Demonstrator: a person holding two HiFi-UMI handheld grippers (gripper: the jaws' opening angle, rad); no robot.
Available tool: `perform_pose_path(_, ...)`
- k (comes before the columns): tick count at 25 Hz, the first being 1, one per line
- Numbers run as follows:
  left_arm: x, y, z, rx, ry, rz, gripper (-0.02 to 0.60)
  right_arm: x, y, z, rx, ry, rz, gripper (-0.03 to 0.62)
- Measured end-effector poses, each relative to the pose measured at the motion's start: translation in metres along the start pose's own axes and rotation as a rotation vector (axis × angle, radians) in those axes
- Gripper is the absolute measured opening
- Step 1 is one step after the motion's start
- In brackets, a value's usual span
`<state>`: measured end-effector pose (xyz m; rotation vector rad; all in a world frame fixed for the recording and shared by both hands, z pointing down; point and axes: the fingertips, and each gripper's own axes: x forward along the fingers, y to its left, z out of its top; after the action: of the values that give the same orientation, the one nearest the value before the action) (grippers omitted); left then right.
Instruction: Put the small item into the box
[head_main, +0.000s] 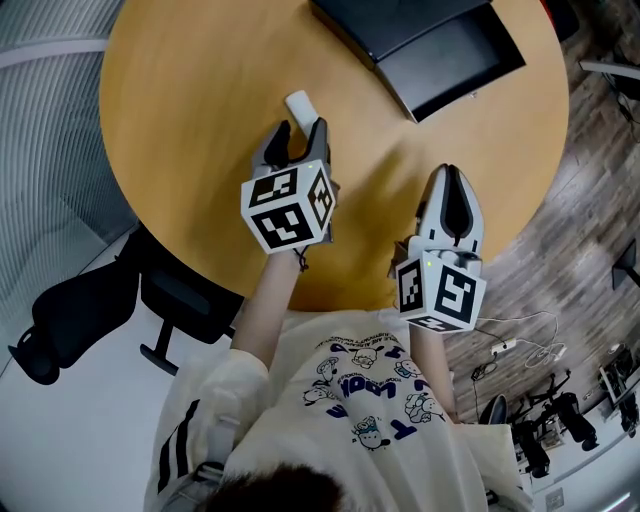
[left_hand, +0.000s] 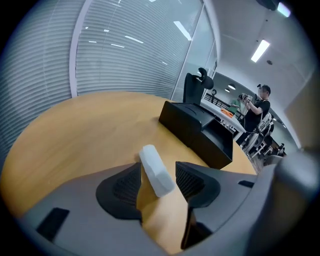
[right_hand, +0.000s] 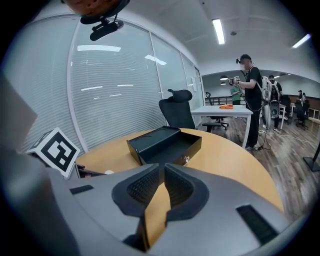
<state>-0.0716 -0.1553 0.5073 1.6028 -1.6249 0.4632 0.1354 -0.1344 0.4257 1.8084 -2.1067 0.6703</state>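
Barely begun: the small white item (left_hand: 156, 170) lies on the bench (head_main: 180, 120) between the left hand-held gripper's (head_main: 297, 128) spread jaws, not yet gripped. The open black box (head_main: 440, 50) stands well apart (empty, apparently). The right hand-held gripper (right_hand: 162, 172) is closed on nothing.

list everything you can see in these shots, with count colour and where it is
table: one, round, light wood, under both grippers
box: one, black, open, at the table's far side
small item: one, white, lying on the table between the left gripper's jaws
office chairs: at least two, black, one at the table's near left edge, one beyond the box
bystanders: several, standing across the room
cable: one, white, on the floor at the right
left gripper: one, grey, jaws open around the small item
right gripper: one, grey, jaws together, nothing in them
shirt: one, cream with blue print, on the person
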Motion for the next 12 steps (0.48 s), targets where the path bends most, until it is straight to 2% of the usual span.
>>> perform_pose_path(3, 0.005, 0.002, -0.003, -0.032, 0.02, 0.006, 0.207, 0.002, 0.0, -0.002, 0.0, 0.01, -0.001, 0.049)
perform_pose_path(12, 0.017, 0.004, -0.012, -0.045, 0.069, 0.036, 0.207, 0.008, -0.003, -0.005, 0.001, 0.023, -0.006, 0.049)
